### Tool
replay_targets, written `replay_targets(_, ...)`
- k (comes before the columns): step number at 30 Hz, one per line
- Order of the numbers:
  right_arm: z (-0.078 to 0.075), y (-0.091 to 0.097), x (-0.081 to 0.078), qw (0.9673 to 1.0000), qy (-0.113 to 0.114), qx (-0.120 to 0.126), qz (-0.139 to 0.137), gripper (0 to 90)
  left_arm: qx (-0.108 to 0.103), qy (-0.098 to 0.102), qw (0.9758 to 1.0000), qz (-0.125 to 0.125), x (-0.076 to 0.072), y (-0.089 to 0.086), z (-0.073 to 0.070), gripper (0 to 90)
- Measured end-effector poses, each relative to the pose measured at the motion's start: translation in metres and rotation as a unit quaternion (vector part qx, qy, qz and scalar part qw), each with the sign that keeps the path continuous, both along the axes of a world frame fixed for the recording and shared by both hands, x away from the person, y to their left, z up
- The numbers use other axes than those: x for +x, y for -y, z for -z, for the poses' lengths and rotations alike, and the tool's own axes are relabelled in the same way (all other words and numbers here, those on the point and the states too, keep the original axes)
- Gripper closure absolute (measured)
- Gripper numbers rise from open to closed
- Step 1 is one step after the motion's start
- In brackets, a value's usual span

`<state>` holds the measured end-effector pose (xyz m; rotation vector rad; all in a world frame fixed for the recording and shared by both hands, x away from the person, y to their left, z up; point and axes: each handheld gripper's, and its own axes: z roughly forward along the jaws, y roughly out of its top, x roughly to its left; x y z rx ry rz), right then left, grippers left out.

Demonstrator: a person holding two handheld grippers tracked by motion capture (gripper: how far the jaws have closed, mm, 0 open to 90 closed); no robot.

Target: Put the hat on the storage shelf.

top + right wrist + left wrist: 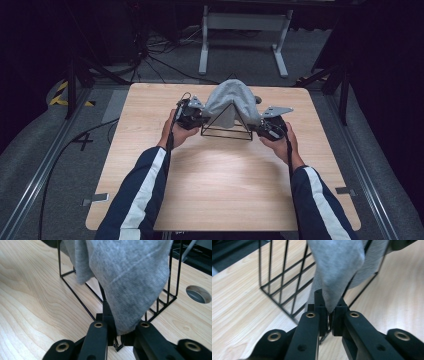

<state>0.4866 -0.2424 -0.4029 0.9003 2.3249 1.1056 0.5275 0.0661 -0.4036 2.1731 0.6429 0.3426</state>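
Pinched shut on cloth, both pairs of jaws hold the soft grey knitted cloth point(229, 102): the left gripper point(330, 316) nips one lower corner, and the right gripper point(117, 333) nips the opposite one. The cloth is draped over the peak of the black wire triangular rack point(226, 125), which stands near the far middle of the pale wooden table point(225, 190).

By its folds, the cloth looks light and limp; it will sag wherever it is not held, and a loose knit could catch on the thin wires. The corners are the sensible hold, since they keep it spread. The rack itself looks light and might tip or slide if the cloth drags on it.

Open tabletop lies on the near side and to both sides of the rack. The far edge is close behind it, and a round hole point(198, 293) in the tabletop sits just beyond the rack.
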Motion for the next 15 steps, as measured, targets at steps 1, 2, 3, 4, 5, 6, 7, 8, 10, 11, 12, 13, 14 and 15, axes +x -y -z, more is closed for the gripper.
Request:
replay_targets(1, 0.001, 0.001, 0.000, 1.0000, -0.001, -0.001, 0.001, 86.2, 0.006, -0.003, 1.0000, -0.001, 0.000, 0.000, 0.001, 87.2)
replay_targets(2, 0.002, 0.002, 0.000, 1.0000, -0.005, 0.000, 0.001, 86.3, 0.023, -0.003, 0.9997, -0.001, 0.000, 0.000, 0.003, 87.3)
replay_targets(3, 0.004, 0.004, 0.000, 0.9999, -0.010, -0.004, 0.005, 86.3, 0.028, -0.005, 0.9996, 0.000, 0.000, -0.001, 0.005, 87.4)
replay_targets(4, 0.005, 0.005, 0.000, 0.9999, -0.011, -0.008, 0.006, 86.4, 0.032, -0.005, 0.9995, -0.003, 0.000, -0.002, 0.007, 87.5)
replay_targets(5, 0.006, 0.006, 0.000, 0.9998, -0.015, -0.008, 0.008, 86.4, 0.033, -0.009, 0.9994, -0.004, 0.001, -0.002, 0.008, 87.5)
replay_targets(6, 0.007, 0.006, 0.001, 0.9997, -0.019, -0.011, 0.009, 86.6, 0.033, -0.009, 0.9994, -0.005, 0.002, -0.001, 0.009, 87.5)
replay_targets(7, 0.008, 0.005, 0.002, 0.9996, -0.022, -0.016, 0.009, 86.6, 0.040, -0.012, 0.9991, -0.005, 0.002, 0.002, 0.011, 87.6)
replay_targets(8, 0.010, 0.004, 0.003, 0.9993, -0.023, -0.029, 0.009, 86.7, 0.044, -0.008, 0.9990, -0.003, 0.002, 0.004, 0.012, 87.6)
replay_targets(10, 0.011, 0.002, 0.004, 0.9991, -0.023, -0.036, 0.009, 86.7, 0.062, -0.001, 0.9981, -0.001, 0.002, 0.008, 0.014, 87.6)
replay_targets(11, 0.010, 0.000, 0.003, 0.9989, -0.021, -0.042, 0.008, 86.7, 0.064, 0.000, 0.9980, -0.004, 0.002, 0.009, 0.014, 87.6)
replay_targets(12, 0.009, -0.001, 0.002, 0.9988, -0.016, -0.046, 0.008, 86.6, 0.066, 0.001, 0.9978, -0.005, 0.003, 0.010, 0.015, 87.6)
replay_targets(13, 0.007, 0.000, 0.002, 0.9990, -0.011, -0.042, 0.008, 86.5, 0.075, -0.001, 0.9972, -0.005, 0.004, 0.010, 0.016, 87.6)
replay_targets(14, 0.004, 0.002, 0.001, 0.9994, -0.008, -0.032, 0.011, 86.4, 0.085, -0.001, 0.9964, -0.009, 0.006, 0.009, 0.018, 87.6)
replay_targets(15, 0.002, 0.005, 0.001, 0.9997, -0.006, -0.019, 0.017, 86.1, 0.091, -0.007, 0.9957, -0.012, 0.008, 0.008, 0.021, 87.6)
